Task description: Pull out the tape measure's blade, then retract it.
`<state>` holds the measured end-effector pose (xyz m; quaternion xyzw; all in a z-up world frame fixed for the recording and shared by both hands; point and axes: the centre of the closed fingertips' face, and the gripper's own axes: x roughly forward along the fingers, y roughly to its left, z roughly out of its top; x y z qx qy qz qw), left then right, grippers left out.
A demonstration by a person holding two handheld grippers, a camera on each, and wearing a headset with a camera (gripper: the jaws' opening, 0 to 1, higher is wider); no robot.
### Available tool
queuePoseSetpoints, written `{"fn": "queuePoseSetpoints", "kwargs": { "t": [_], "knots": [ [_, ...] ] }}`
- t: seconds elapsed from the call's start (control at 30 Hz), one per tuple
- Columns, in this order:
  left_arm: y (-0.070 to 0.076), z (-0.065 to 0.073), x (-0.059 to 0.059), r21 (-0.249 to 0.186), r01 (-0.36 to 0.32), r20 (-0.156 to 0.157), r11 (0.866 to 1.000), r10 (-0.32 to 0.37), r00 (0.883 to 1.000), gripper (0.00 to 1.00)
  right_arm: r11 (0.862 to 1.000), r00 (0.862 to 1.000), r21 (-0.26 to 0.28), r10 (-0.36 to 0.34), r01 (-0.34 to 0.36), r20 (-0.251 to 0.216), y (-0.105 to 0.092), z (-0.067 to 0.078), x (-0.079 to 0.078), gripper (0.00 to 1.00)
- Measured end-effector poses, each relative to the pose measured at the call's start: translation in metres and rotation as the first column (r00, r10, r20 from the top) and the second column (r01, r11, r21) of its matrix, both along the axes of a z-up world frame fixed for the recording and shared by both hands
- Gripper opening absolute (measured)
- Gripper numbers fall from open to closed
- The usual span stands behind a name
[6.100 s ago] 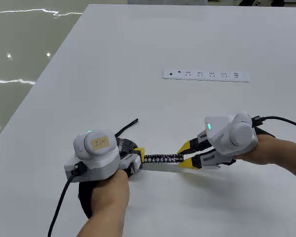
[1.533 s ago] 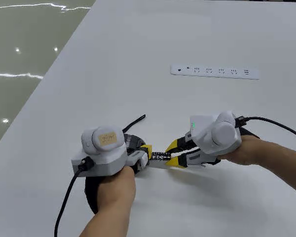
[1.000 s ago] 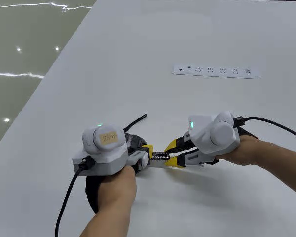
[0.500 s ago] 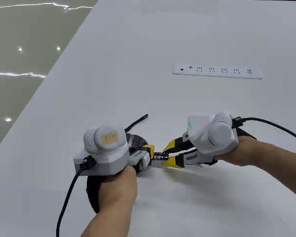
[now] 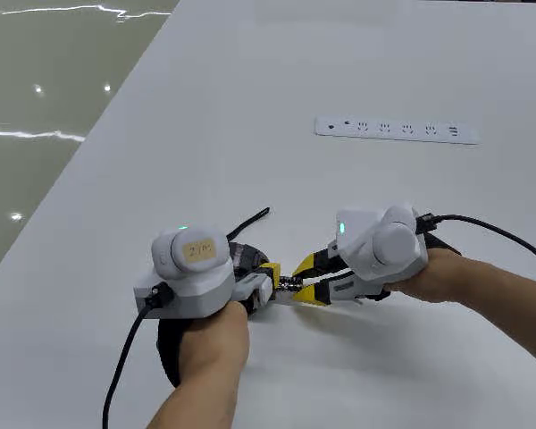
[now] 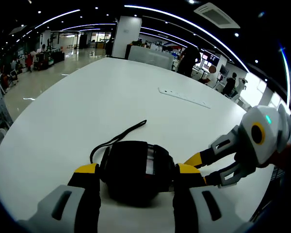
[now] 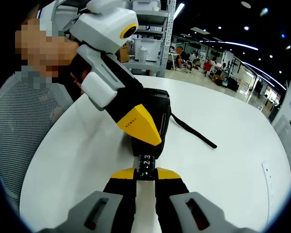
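The black tape measure case (image 5: 243, 262) rests on the white table (image 5: 250, 107), and my left gripper (image 5: 261, 281) is shut on its sides. In the left gripper view the case (image 6: 136, 167) fills the gap between the yellow-tipped jaws of the left gripper (image 6: 137, 171). A short stub of black blade (image 5: 288, 282) with white numerals sticks out to the right. My right gripper (image 5: 304, 279) is shut on that blade (image 7: 146, 166) close to the case (image 7: 153, 109). The case's black wrist strap (image 7: 194, 130) trails on the table.
A white power strip (image 5: 396, 130) lies flat further back on the table. The table's left edge (image 5: 89, 152) drops to a shiny floor. A black cable (image 5: 491, 232) runs off to the right from the right gripper. People and shelving stand in the background.
The right gripper has moved left toward the case, and the exposed blade has shortened from a long strip to a short stub. The left gripper still holds the case.
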<state>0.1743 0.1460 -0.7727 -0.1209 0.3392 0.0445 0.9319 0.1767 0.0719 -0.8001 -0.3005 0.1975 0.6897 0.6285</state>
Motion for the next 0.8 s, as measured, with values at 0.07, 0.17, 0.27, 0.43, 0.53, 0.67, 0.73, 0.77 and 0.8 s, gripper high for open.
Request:
{"fn": "queuePoseSetpoints", "kwargs": {
  "t": [0.07, 0.17, 0.27, 0.43, 0.53, 0.67, 0.73, 0.77, 0.8],
  "knots": [
    [0.0, 0.0, -0.001, 0.0, 0.001, 0.0, 1.0, -0.001, 1.0, 0.56, 1.0, 1.0, 0.0, -0.002, 0.002, -0.002, 0.001, 0.0, 0.0, 0.13],
    [0.0, -0.001, 0.0, 0.0, 0.002, -0.001, 1.0, -0.002, 1.0, 0.56, 1.0, 1.0, 0.0, -0.002, 0.002, -0.002, 0.002, -0.001, 0.0, 0.13],
    [-0.001, 0.0, -0.001, -0.002, 0.001, -0.001, 1.0, -0.001, 1.0, 0.56, 1.0, 1.0, 0.0, -0.002, 0.002, -0.002, 0.004, 0.0, -0.001, 0.13],
    [0.001, -0.001, 0.0, -0.003, 0.0, -0.001, 1.0, 0.0, 1.0, 0.56, 1.0, 1.0, 0.001, -0.003, 0.003, -0.004, 0.007, 0.0, -0.002, 0.13],
    [0.0, 0.0, 0.0, -0.003, 0.001, 0.0, 1.0, -0.001, 1.0, 0.56, 1.0, 1.0, 0.003, -0.005, 0.005, -0.007, 0.009, -0.001, -0.002, 0.13],
    [0.0, 0.0, 0.0, -0.004, 0.0, 0.0, 1.0, 0.0, 1.0, 0.56, 1.0, 1.0, 0.005, -0.005, 0.005, -0.009, 0.01, 0.0, -0.002, 0.13],
    [0.0, 0.0, 0.0, -0.005, 0.001, 0.0, 1.0, -0.001, 1.0, 0.56, 1.0, 1.0, 0.005, -0.006, 0.006, -0.01, 0.011, -0.001, -0.001, 0.13],
    [0.0, 0.0, 0.0, -0.006, 0.001, 0.0, 1.0, -0.001, 1.0, 0.56, 1.0, 1.0, 0.006, -0.007, 0.007, -0.01, 0.013, -0.002, 0.0, 0.13],
    [-0.001, 0.0, -0.001, -0.007, 0.001, -0.001, 1.0, -0.001, 1.0, 0.56, 1.0, 1.0, 0.007, -0.009, 0.009, -0.011, 0.013, -0.003, 0.0, 0.13]
  ]
}}
